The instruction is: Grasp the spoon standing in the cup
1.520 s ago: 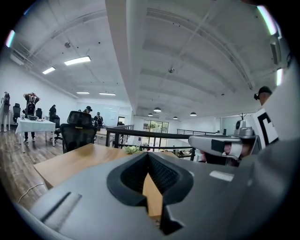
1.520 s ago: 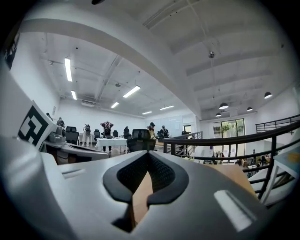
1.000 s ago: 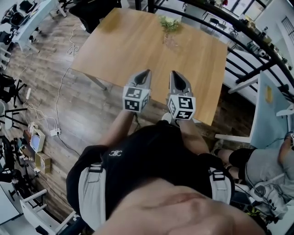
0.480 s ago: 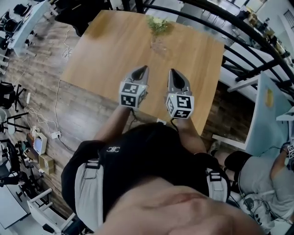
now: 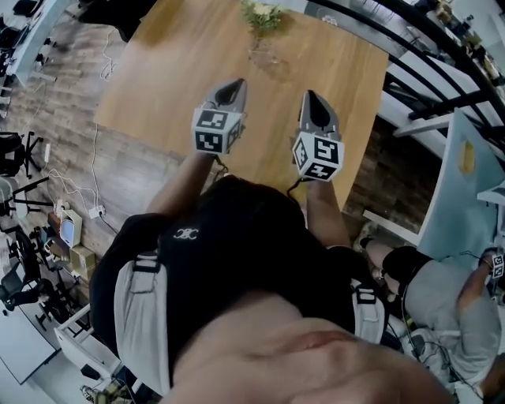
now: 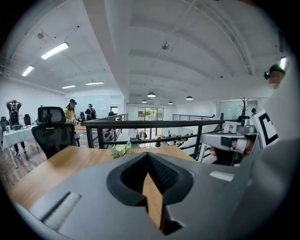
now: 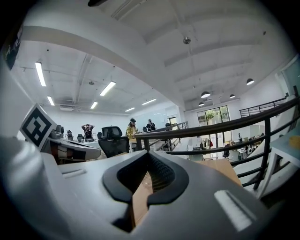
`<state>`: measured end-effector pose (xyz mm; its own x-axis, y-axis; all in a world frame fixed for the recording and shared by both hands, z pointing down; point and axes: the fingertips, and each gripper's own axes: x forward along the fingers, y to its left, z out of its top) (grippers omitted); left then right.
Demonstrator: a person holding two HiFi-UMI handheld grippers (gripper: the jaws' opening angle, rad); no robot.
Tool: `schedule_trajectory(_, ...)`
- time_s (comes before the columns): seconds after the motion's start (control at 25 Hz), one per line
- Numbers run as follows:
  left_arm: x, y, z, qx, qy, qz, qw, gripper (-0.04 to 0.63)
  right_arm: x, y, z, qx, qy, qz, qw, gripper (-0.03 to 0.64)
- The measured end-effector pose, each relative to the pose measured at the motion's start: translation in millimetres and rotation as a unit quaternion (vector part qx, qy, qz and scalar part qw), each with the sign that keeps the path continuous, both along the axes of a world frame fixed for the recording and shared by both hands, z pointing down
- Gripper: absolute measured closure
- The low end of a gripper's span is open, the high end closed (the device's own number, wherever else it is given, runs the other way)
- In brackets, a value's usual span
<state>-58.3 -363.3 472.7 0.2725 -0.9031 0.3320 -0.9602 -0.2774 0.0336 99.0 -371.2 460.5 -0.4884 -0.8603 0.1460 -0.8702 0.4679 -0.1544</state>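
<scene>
A clear glass (image 5: 263, 52) with a yellow-green sprig (image 5: 261, 13) stands at the far side of the wooden table (image 5: 173, 71); I cannot make out a spoon in it. The sprig (image 6: 120, 150) also shows small in the left gripper view. My left gripper (image 5: 231, 84) and right gripper (image 5: 311, 96) hover side by side over the table's near half, well short of the glass. Both point across the table. In the left gripper view my left gripper (image 6: 148, 155) has its tips together and holds nothing. My right gripper (image 7: 149, 154) looks the same in its own view.
A black railing (image 5: 442, 55) runs behind and to the right of the table. A person sits low at the right (image 5: 442, 300) beside a pale blue panel (image 5: 461, 181). Cables (image 5: 87, 197) lie on the wood floor at the left. A black office chair (image 6: 51, 131) stands by the table's far left.
Both grippers have moved forward from the table's near edge to above its near half, and stand a little farther apart. The glass now lies nearer to them.
</scene>
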Motion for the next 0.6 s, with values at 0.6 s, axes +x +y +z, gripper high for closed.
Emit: schedule_trajectory(0.6,-52,-67,59,-0.023,-0.020,0.060,0.9977,0.583,-28,23,20,-0.035,0.053,0.067,0.996,0.617)
